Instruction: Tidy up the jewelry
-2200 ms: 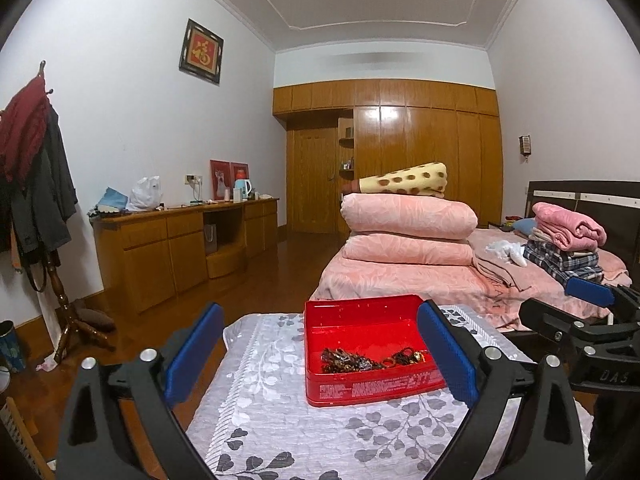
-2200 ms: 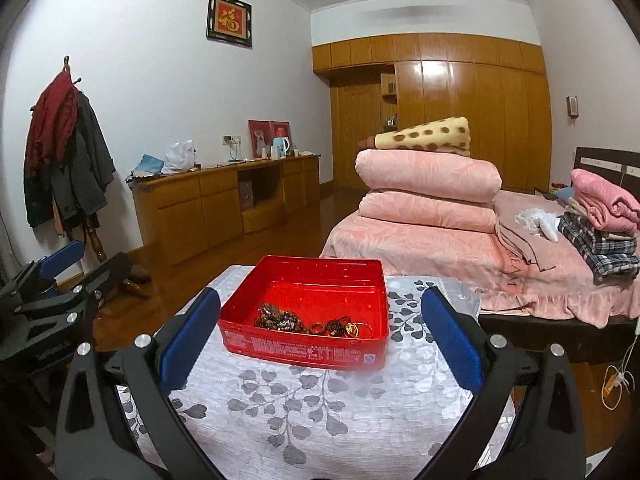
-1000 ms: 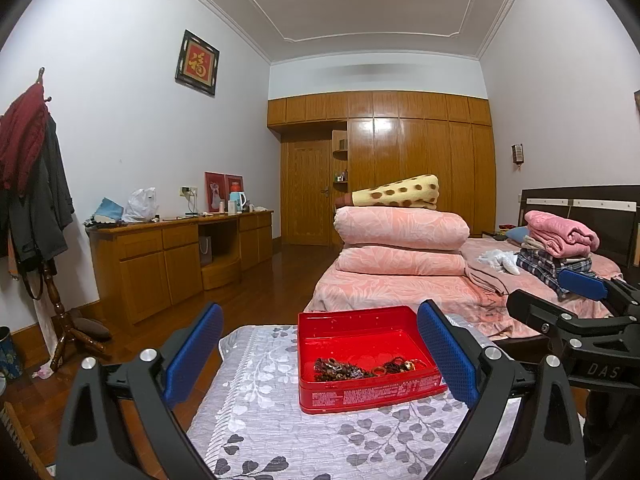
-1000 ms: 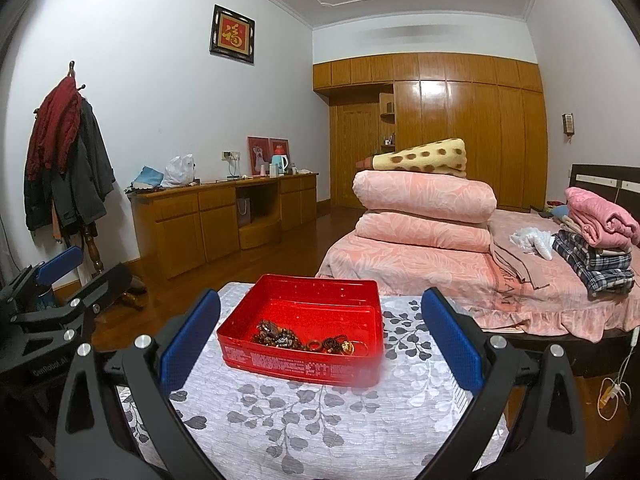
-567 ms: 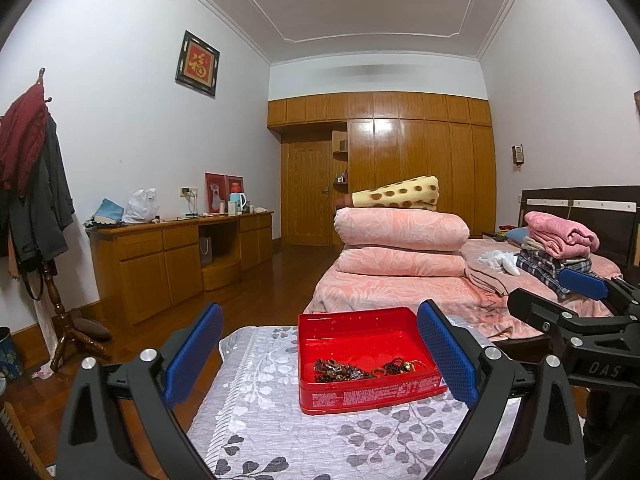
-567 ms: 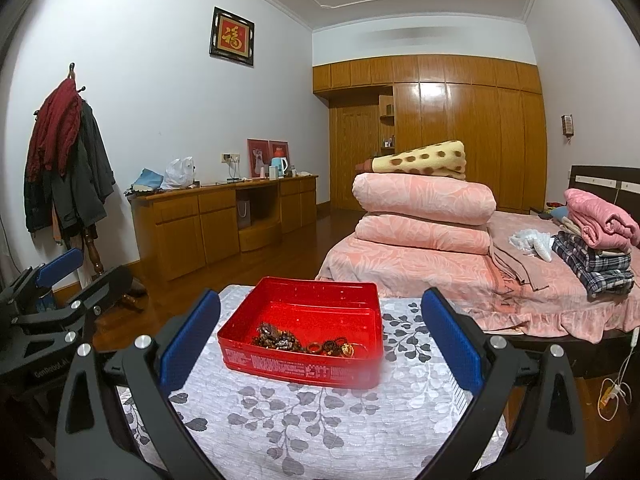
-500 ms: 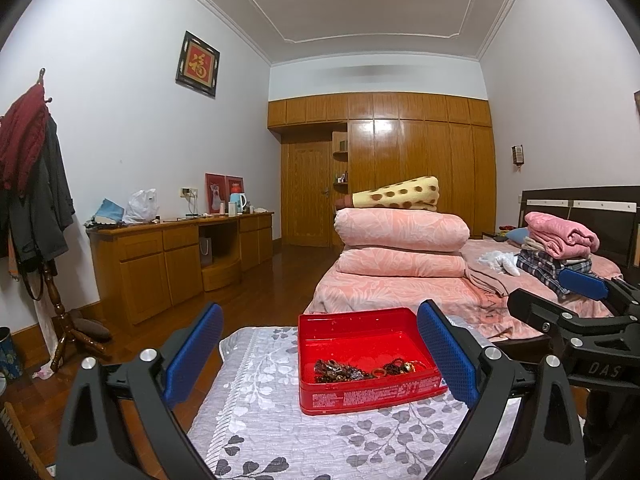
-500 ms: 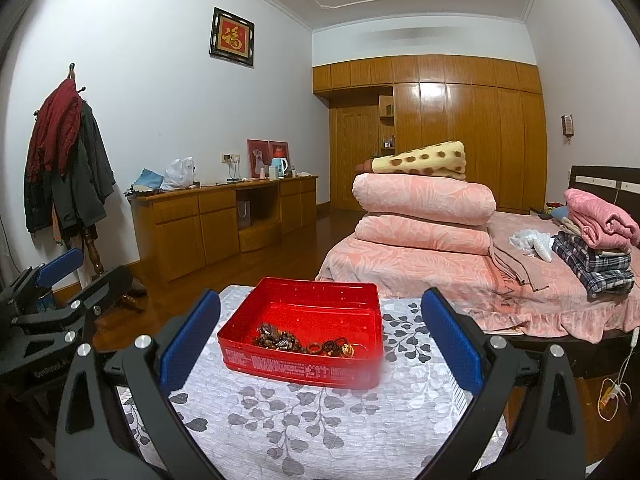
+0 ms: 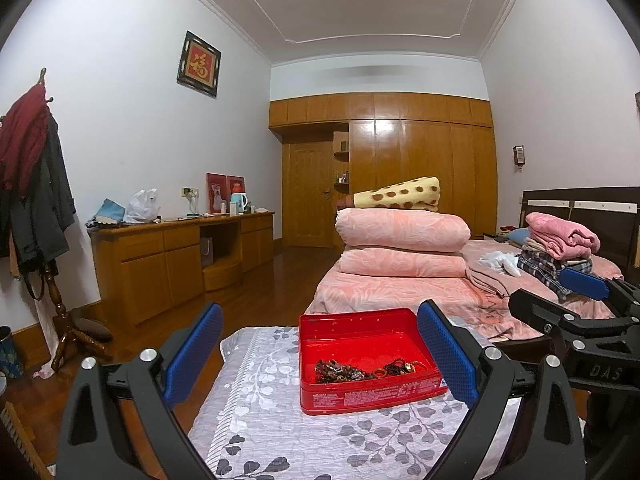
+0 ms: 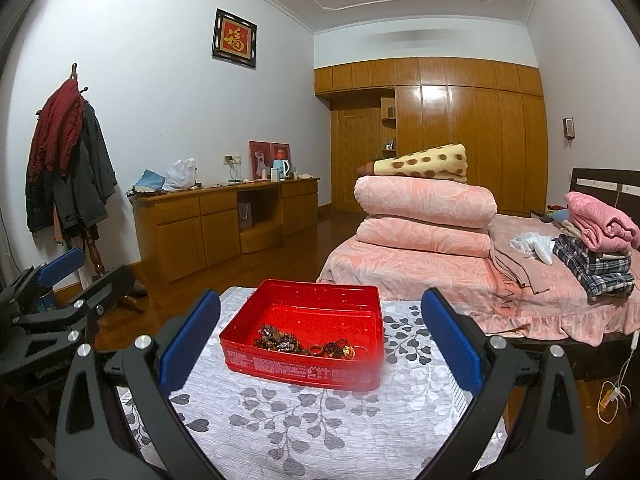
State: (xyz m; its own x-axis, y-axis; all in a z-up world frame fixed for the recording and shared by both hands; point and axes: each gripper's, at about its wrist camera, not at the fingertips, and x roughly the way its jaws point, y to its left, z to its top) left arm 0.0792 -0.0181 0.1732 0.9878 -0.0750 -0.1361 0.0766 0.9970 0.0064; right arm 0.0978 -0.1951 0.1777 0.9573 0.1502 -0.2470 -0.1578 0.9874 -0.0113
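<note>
I hold my left gripper (image 9: 320,354) and right gripper (image 10: 319,338) with jaws spread wide, gripping nothing. The red tin (image 10: 304,364) sits ahead between each pair of fingers on the leaf-print cloth (image 10: 304,424), jewelry (image 10: 308,345) heaped along its near wall.

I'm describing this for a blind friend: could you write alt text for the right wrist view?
A red tin holding tangled jewelry sits on a leaf-patterned cloth, framed by the open right gripper. Behind it is a bedroom with a bed piled with pink quilts.
</note>
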